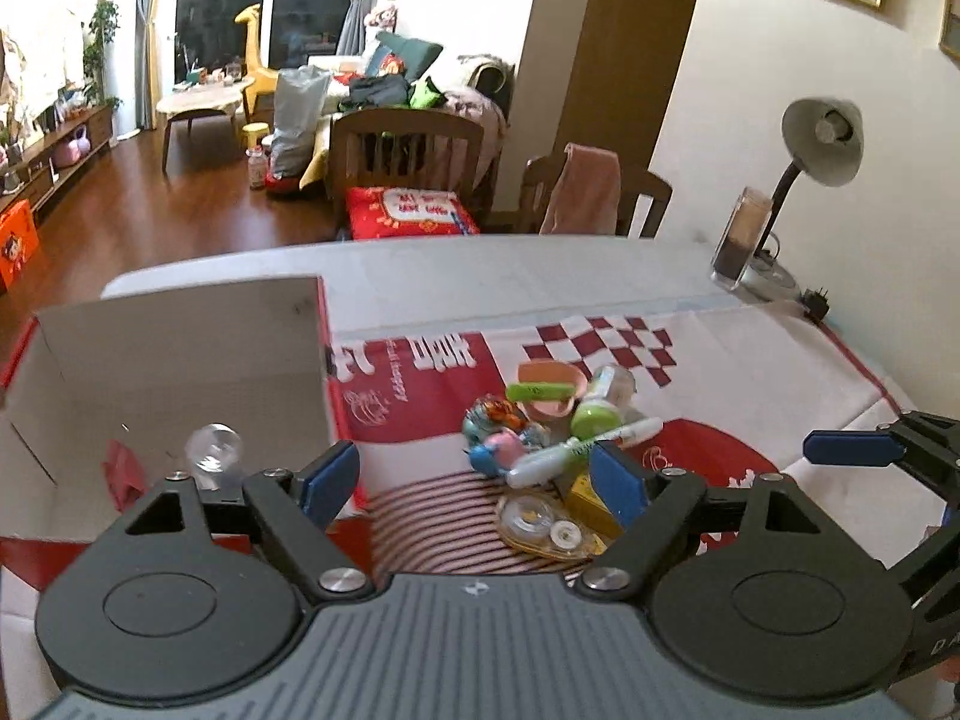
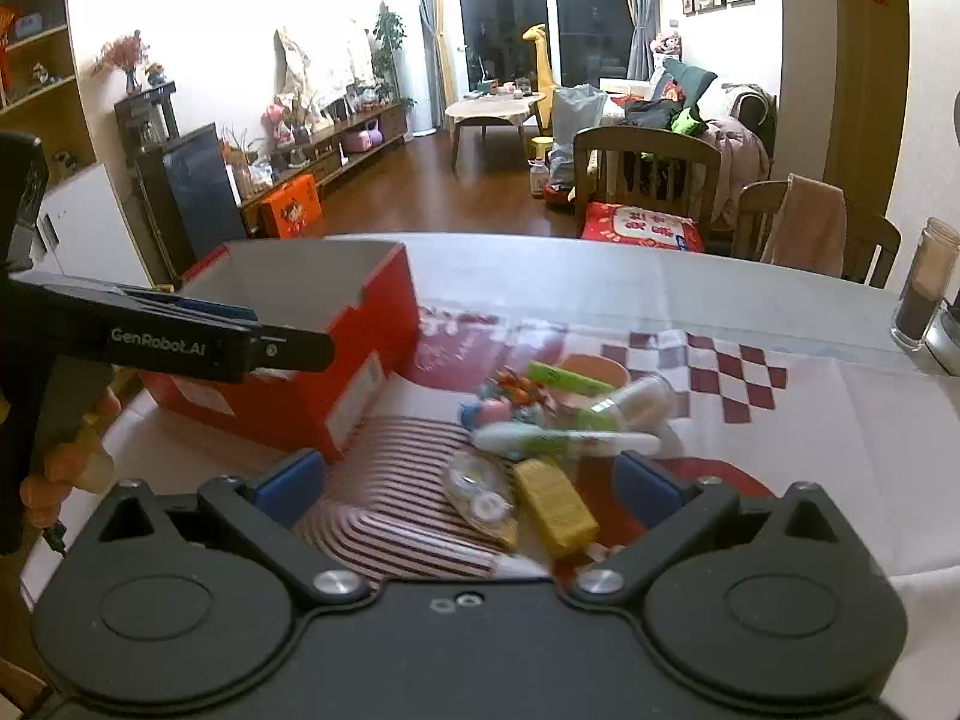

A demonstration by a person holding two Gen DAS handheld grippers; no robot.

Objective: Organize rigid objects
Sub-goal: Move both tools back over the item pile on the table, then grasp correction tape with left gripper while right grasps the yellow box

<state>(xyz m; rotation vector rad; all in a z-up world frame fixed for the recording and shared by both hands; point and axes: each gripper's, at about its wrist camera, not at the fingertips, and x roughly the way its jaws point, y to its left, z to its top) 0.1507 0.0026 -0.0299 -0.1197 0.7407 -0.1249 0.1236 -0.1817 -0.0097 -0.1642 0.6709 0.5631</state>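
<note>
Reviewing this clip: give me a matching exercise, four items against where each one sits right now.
Items:
1. clear ball
2. yellow block
3. lamp
4. tape dispenser

Places:
A. far right corner of the table, by the wall
B. inside the red box
C. near edge of the pile, left of the yellow block
D. near edge of the pile, right of the tape dispenser

Pairs: 1-B, 2-D, 3-A, 4-C
</note>
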